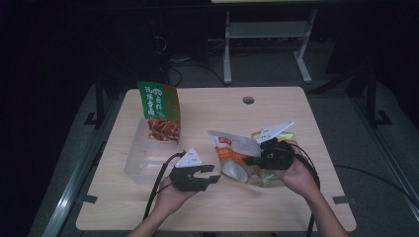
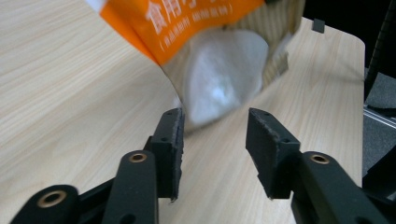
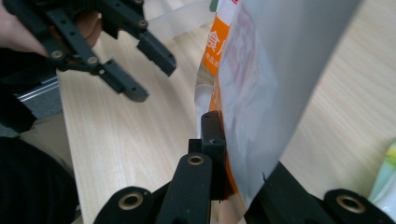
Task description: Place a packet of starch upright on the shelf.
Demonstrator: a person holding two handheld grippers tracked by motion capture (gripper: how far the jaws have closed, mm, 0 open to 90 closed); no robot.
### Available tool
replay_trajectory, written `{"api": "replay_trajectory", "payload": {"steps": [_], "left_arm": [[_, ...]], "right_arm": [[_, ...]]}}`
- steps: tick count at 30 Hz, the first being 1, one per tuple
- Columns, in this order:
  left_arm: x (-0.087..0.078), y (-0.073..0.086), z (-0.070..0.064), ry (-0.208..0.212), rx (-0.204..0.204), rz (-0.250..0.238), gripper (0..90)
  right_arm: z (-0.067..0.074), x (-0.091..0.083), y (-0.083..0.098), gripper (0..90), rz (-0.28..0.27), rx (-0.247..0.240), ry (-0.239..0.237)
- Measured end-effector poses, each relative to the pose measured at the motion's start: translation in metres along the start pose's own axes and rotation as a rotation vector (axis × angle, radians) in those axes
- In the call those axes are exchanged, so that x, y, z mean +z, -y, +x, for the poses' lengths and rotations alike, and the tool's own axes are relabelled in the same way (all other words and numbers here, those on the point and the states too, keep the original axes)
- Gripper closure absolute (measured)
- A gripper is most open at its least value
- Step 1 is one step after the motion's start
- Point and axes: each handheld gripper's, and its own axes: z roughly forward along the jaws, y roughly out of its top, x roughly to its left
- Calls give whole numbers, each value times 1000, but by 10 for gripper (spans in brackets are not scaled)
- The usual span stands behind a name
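An orange-and-white pouch [image 1: 231,154] is held tilted above the wooden table [image 1: 276,212], right of centre. My right gripper [image 1: 251,160] is shut on the pouch's edge; in the right gripper view the pouch [image 3: 266,84] sits between the jaws of this gripper [image 3: 233,144], and the right jaw is mostly hidden behind it. My left gripper [image 1: 212,176] is open just left of the pouch and holds nothing. In the left gripper view the pouch's white lower part [image 2: 224,79] hangs just beyond my left gripper [image 2: 215,116]. The right gripper view also shows that left gripper [image 3: 152,77] open at its upper left.
A green snack bag [image 1: 160,111] stands at the back left, against a clear plastic container [image 1: 141,160]. A yellow-green packet [image 1: 281,136] lies behind my right hand. A round cable hole [image 1: 248,100] is near the table's far edge.
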Motion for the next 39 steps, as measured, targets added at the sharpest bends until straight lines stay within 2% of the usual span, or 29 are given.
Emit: {"api": "replay_trajectory", "payload": {"steps": [8,10,14,15,19,25,28,35,37,39], "left_arm": [[-9,8,-10,14,23,16,515],[-11,10,-13,18,15,10,503],[-17,13,-14,14,43,20,480],[-18,14,-16,16,34,27,475],[-21,18,-17,18,45,40,448],[-21,23,-19,22,34,32,409],[-22,24,-19,20,46,32,397],[-25,26,-20,27,38,32,383],[-24,26,-19,25,46,21,369],[-23,26,-20,29,48,17,367]], "right_arm": [[-2,-3,-13,900,-10,1,18],[-2,-2,-17,900,-10,-4,24],[-3,-2,-24,900,-16,-5,18],[-3,-2,-25,900,-17,-3,20],[-4,-1,-32,900,-22,-5,17],[-6,2,-42,900,-24,-17,13],[-5,4,-49,900,-19,-21,12],[-3,6,-64,900,-20,-39,7],[-3,6,-69,900,-30,-56,0],[-2,6,-73,900,-25,-51,3]]}}
